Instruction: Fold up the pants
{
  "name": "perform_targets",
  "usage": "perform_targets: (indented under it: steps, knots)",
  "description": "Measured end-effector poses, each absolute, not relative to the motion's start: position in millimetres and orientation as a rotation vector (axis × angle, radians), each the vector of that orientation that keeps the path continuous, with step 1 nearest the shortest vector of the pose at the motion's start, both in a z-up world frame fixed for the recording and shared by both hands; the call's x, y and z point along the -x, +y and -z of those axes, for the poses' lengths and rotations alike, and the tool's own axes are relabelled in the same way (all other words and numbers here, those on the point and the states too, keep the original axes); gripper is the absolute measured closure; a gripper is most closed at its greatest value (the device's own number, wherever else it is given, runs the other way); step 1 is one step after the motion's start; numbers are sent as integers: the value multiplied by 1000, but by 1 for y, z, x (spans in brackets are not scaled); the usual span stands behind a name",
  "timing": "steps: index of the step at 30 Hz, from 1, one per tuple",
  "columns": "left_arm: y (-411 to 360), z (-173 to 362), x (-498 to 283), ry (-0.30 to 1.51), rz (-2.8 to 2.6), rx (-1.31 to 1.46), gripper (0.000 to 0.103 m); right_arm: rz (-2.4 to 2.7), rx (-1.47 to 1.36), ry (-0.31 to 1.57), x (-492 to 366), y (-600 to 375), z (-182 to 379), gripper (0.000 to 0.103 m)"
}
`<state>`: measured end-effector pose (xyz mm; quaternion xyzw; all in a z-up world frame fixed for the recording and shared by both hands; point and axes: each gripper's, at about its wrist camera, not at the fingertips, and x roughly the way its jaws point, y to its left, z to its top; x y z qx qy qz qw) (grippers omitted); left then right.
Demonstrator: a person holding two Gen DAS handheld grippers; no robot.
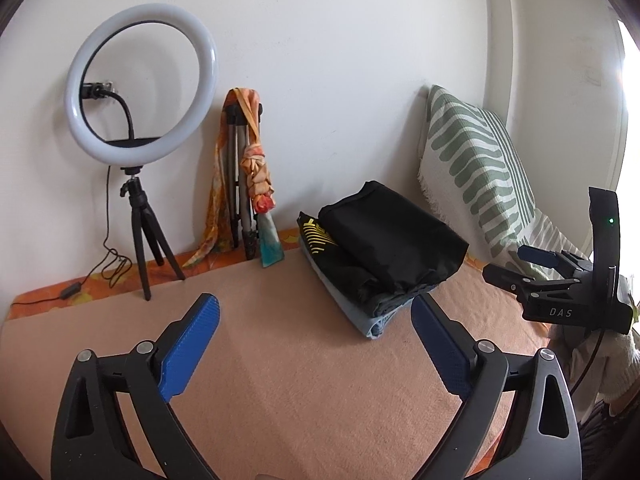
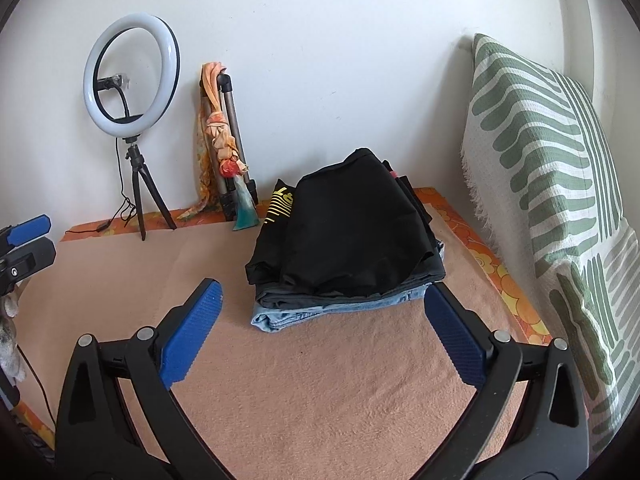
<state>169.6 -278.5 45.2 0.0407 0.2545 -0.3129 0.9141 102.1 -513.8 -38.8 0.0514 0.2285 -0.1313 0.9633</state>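
The left claw point(image 1: 316, 344) is released, its blue pads point(image 1: 190, 350) spread wide with nothing between them, hovering over a peach blanket point(image 1: 280, 380) that covers the surface. The right claw point(image 2: 322, 332) is released too, pads point(image 2: 192, 334) wide apart and empty.

The pants lie in a folded stack of clothes point(image 2: 344, 240) just ahead of the right claw, slightly toward its right pad; in the right wrist view the near edge of the stack sits between the two pad tips. From the left claw the same stack point(image 1: 380, 252) lies ahead and to the right, its near corner beside the tip of the right pad. The top piece is plain black cloth point(image 2: 352, 224), folded into a thick, puffy rectangle with soft creases. Under it a black garment with yellow print point(image 2: 280, 204) sticks out on the left side. At the bottom is a light blue denim layer point(image 2: 288, 314), folded flat, its edge showing along the near side. Which of the layers are pants cannot be told for certain.

Farther ahead and left of both claws, a ring light on a small tripod point(image 1: 140, 84) stands against the white wall, and beside it a folded tripod draped with an orange scarf point(image 1: 244, 168). To the right a green-and-white patterned cushion point(image 2: 540, 168) leans on the wall. The right claw point(image 1: 552, 280) shows at the right edge of the left wrist view.
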Motion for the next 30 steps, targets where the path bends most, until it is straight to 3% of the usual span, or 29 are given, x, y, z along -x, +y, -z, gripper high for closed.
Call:
perform_targets:
  steps: [8,10,30]
  knots:
    - [-272,-29,-159,511,594,-103,5,280,-105,455,-100,-513,51,0]
    - [-272,-28,-158,508,565,-117,0,284,-104,450,-101,-514,51,0]
    - [-266,-17,-161,571,511,-111,0,310,-93,414,-101,-515,46,0]
